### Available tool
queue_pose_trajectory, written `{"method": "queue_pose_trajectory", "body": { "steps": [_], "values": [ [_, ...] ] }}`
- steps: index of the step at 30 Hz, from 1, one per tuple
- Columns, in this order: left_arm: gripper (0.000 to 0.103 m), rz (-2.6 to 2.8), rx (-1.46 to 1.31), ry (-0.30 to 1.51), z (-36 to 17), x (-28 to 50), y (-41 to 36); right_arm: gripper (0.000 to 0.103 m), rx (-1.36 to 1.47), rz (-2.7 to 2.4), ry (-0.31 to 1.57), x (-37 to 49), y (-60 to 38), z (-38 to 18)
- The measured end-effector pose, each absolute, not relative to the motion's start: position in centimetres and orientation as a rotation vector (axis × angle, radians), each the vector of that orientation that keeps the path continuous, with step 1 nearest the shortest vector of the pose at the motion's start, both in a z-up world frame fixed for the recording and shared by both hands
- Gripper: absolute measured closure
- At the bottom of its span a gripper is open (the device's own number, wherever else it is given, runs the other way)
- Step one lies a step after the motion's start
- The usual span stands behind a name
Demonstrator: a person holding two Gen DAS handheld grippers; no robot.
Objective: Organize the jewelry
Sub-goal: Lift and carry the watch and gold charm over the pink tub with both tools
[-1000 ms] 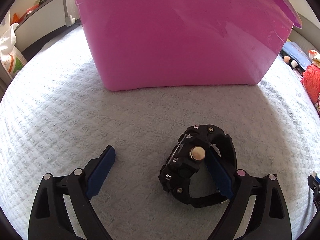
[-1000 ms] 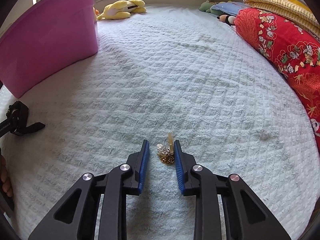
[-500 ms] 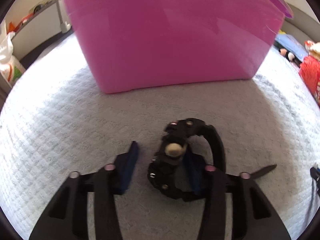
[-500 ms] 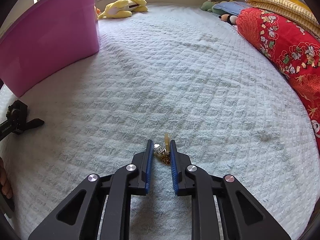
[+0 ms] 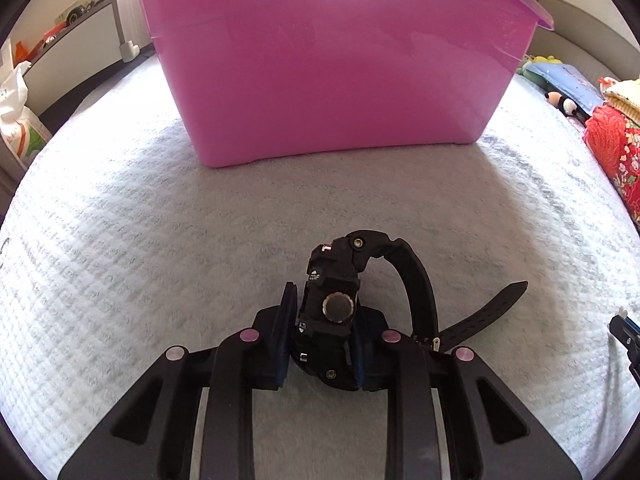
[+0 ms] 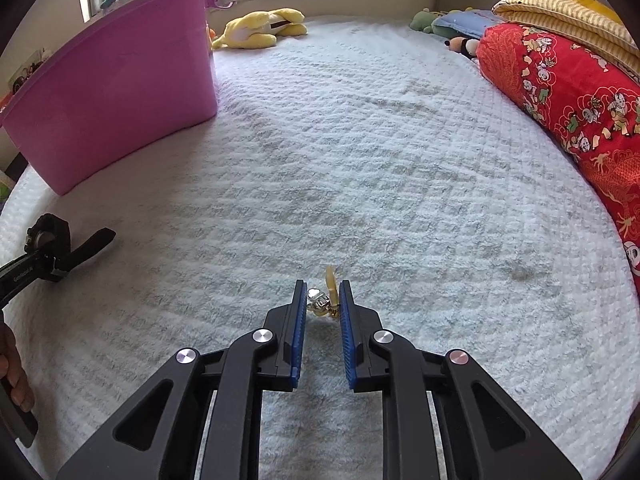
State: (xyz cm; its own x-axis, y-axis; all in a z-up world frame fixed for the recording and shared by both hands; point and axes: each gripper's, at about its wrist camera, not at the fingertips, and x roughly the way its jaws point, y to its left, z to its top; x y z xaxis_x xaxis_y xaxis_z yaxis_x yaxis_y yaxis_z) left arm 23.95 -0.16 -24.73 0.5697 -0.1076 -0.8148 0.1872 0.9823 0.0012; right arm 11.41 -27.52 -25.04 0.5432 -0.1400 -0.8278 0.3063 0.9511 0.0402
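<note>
My left gripper (image 5: 322,312) is shut on a black wristwatch (image 5: 334,304), clamping its case between the blue pads; the strap (image 5: 480,312) trails to the right over the white blanket. A large pink tub (image 5: 332,60) stands straight ahead of it. My right gripper (image 6: 323,302) is closed on a small gold and silver jewelry piece (image 6: 322,300) held at the fingertips. In the right wrist view the watch (image 6: 46,236) and the left gripper show at the far left, with the pink tub (image 6: 116,88) behind them.
The white textured blanket (image 6: 380,160) covers the bed. A red patterned cushion (image 6: 568,96) and a yellow striped one lie along the right edge. A yellow plush toy (image 6: 260,26) and other soft toys sit at the far end. A white bag (image 5: 18,128) stands at the left.
My left gripper closed from wide open onto the watch case and lifted it slightly. My right gripper narrowed its jaws onto the jewelry piece.
</note>
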Motion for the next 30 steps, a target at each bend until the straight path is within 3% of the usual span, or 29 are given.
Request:
{"method": "queue_pose_trajectory", "body": {
  "steps": [15, 30],
  "values": [
    [0.082, -0.161, 0.053, 0.952, -19.7, 15.4, -0.9, 0.087, 0.206, -0.150, 0.961, 7.2, -27.1, -21.1],
    [0.082, -0.110, 0.022, 0.936, -7.7, 9.6, -2.7, 0.087, 0.193, -0.020, 0.962, 2.8, -28.7, -9.2]
  ]
}}
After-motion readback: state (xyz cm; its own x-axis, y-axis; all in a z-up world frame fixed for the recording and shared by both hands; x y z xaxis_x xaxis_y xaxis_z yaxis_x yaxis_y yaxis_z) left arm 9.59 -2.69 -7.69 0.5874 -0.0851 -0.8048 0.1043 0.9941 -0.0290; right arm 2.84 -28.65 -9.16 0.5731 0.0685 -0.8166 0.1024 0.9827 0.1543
